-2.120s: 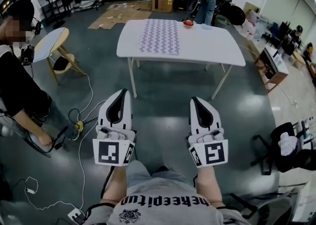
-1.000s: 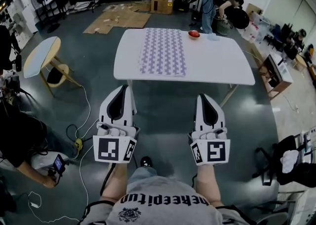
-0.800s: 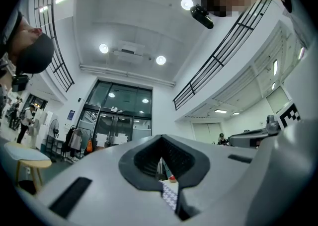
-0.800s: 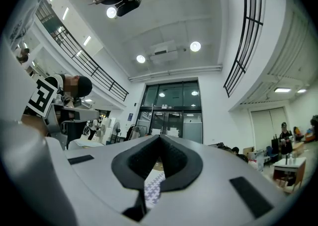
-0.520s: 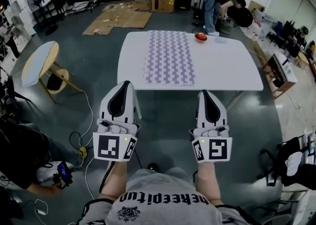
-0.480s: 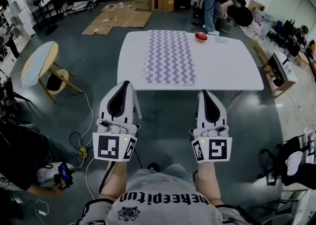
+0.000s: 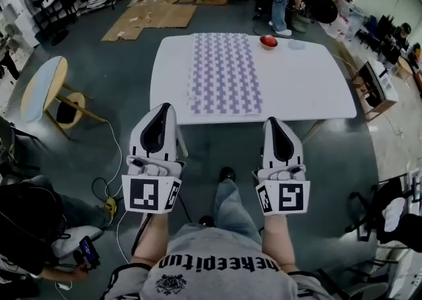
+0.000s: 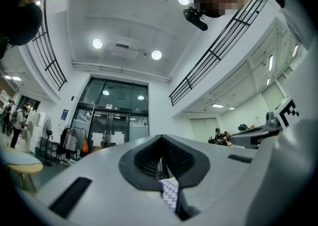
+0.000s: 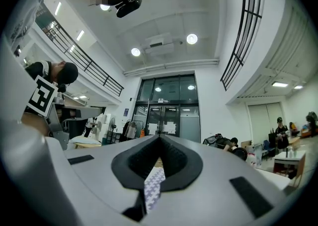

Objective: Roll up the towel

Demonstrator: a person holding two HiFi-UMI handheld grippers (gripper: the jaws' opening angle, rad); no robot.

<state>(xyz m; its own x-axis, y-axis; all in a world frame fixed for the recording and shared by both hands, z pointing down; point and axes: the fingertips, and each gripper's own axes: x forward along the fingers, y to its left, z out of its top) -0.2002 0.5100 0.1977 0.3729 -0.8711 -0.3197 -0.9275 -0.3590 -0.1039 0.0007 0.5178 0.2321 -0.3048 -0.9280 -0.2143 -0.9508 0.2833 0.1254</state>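
Left gripper, right gripper pressed together, empty, short of table near edge; towel flat.

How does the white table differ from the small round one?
The white table is rectangular and larger; the round table is small, with a pale blue top. The white table carries a patterned towel and a red bowl; the round table shows neither. The round table has wooden legs, the white table white ones. Both stand on the floor.
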